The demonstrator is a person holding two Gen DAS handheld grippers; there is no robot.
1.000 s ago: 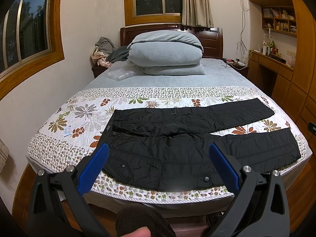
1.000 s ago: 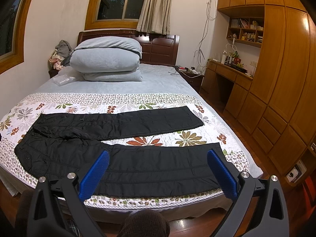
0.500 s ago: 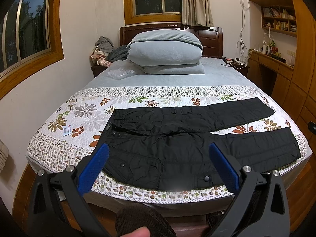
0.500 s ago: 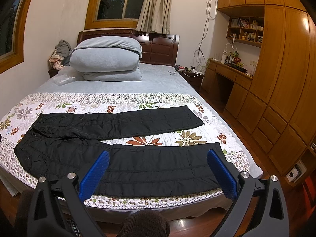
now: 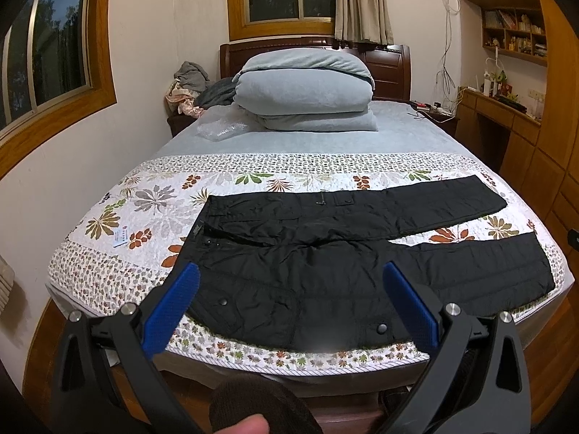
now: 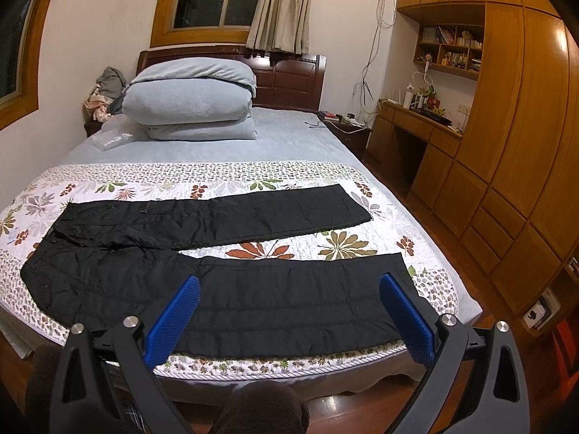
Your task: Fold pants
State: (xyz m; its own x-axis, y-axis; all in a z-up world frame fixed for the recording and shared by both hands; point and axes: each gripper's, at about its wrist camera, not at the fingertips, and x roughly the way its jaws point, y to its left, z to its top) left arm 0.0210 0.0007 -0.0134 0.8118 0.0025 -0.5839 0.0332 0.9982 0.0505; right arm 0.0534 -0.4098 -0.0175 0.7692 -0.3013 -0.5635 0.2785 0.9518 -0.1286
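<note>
Black quilted pants lie spread flat across the foot of the bed, waist to the left, legs apart and running right; they also show in the right wrist view. My left gripper is open and empty, held off the bed's near edge in front of the waist and seat. My right gripper is open and empty, held off the near edge in front of the nearer leg, toward its hem.
The pants lie on a floral quilt over a blue sheet. A folded blue duvet sits by the headboard, with a plastic bag beside it. Wooden cabinets and a desk stand right of the bed.
</note>
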